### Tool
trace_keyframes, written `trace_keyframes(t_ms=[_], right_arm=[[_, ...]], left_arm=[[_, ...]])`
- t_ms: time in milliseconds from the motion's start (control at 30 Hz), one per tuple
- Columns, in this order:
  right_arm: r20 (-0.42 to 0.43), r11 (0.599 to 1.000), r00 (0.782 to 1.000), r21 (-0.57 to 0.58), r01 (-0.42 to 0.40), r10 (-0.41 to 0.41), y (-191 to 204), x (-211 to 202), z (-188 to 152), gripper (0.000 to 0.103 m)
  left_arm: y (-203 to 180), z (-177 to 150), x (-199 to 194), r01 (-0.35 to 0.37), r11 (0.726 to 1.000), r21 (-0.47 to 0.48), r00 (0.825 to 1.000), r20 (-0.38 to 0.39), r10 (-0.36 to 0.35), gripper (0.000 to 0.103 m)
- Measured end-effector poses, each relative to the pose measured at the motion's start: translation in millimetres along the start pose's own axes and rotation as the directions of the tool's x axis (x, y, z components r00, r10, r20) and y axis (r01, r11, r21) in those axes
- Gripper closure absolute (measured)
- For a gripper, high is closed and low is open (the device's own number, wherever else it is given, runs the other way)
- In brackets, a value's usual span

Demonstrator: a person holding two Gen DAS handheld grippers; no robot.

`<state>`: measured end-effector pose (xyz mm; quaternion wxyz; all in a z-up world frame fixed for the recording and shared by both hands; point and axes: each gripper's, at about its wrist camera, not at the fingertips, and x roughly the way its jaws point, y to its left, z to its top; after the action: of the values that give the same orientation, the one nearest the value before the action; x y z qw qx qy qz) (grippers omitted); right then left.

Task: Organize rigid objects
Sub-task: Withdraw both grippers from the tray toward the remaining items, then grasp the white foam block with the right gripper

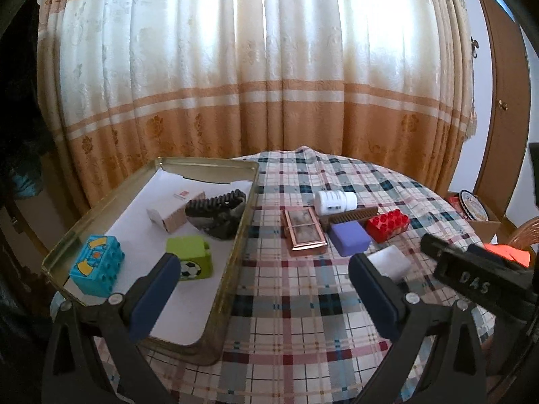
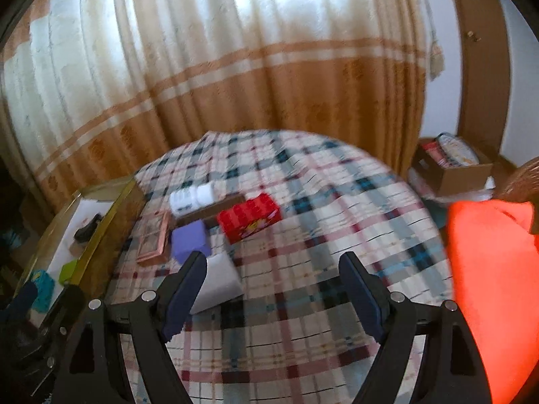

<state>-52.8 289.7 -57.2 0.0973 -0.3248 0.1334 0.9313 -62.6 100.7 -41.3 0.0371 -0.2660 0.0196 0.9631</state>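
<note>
Both our grippers, left (image 1: 262,286) and right (image 2: 273,286), wide open, empty | white block (image 2: 220,281) beside right one (blurry) | tin tray (image 1: 232,259) holds bricks

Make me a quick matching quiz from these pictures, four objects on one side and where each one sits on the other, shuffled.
Things:
1. green block
2. red block
3. white bottle
4. black comb

Places:
A. lying on the cloth, far side of the loose things
B. in the tray, near the left gripper
C. in the tray, farther back
D. on the cloth, right of the purple box

Pairs: 1-B, 2-D, 3-A, 4-C
</note>
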Motion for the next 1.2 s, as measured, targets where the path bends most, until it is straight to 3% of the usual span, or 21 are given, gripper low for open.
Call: trace_keyframes(t_ms=[100, 233, 433, 600, 700, 833, 1200], right_arm=[[-0.080, 0.997, 0.994, -0.015, -0.077, 0.075, 6, 15, -1, 0.020], [-0.159, 0.991, 0.980, -0.042, -0.125, 0.117, 19, 32, -4, 0.020], [-0.239, 0.983, 0.959, -0.067, -0.170, 0.150, 31, 53, -5, 0.020], [-0.251, 0.978, 0.958, -0.120, -0.171, 0.137, 43, 59, -4, 0.021], [-0.252, 0.975, 0.959, -0.147, -0.168, 0.127, 46, 58, -4, 0.034], [-0.254, 0.972, 0.955, -0.139, -0.191, 0.152, 40, 55, -4, 0.044], [-0.220, 0.988, 0.966, -0.041, -0.149, 0.136, 4, 43, -3, 0.045]], left_arm=[[-3, -1, 0, -0.004, 1.000, 0.013, 1.000, -0.002, 0.004, 0.002], [-2, -2, 1, -0.015, 1.000, 0.010, 1.000, -0.022, 0.015, 0.002], [8, -11, 13, 0.001, 0.999, -0.042, 0.992, -0.127, -0.006, 0.002], [3, -18, 15, -0.011, 1.000, -0.018, 0.990, -0.144, 0.009, 0.002], [-2, -19, 14, -0.010, 1.000, 0.006, 0.989, -0.146, 0.011, 0.002], [-3, -18, 15, 0.002, 1.000, 0.000, 0.988, -0.156, -0.002, 0.002], [-12, -11, 17, 0.027, 1.000, 0.010, 0.984, -0.179, -0.024, 0.002]])
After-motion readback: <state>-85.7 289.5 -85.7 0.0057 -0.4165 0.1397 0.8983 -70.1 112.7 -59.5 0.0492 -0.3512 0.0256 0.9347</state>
